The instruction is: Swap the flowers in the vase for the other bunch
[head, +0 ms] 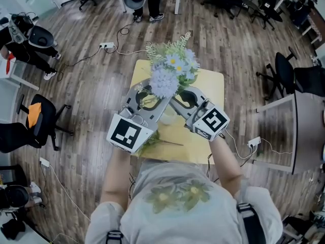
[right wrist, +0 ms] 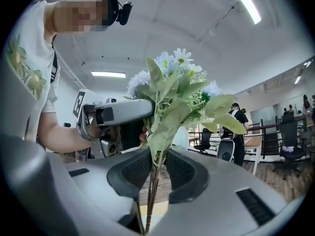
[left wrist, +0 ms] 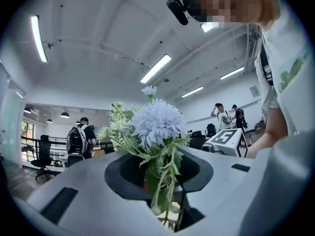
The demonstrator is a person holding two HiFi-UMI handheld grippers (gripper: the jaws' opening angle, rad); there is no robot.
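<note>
One bunch of flowers (head: 170,70) is held up above the yellow bench (head: 210,85), between the two tools. It stands upright, its long axis running from the stems at the bottom to the blooms at the top. It carries one big pale lilac bloom (head: 163,82) on the person's side. Behind that are at least two small white daisies (head: 175,61) with yellow centres, and green sprigs fan out at the top.

The left tool (head: 158,98) comes in level from the left, and its jaws are closed partway round the leafy lower stems. The right tool (head: 176,98) comes in level from the other side. Its two ribbed pads (right wrist: 182,173) press on the thin bare stems, with only a narrow gap between them. The two tools meet nose to nose just under the blooms, and each carries one cube with square markers.

A second bunch (head: 161,142) lies flat on the near part of the bench, mostly hidden under the left tool. Only its leaves and one thin stem show, and the stem runs sideways across the bench towards the right. A pale rounded thing (head: 168,117) sits between the tools just below the lifted bunch, and I cannot tell whether it is the vase.

The single bench stands on a wooden floor (head: 91,100). On the floor are cables, white power strips and several black office chairs (head: 38,121). One person (head: 148,4) stands beyond the far edge.
</note>
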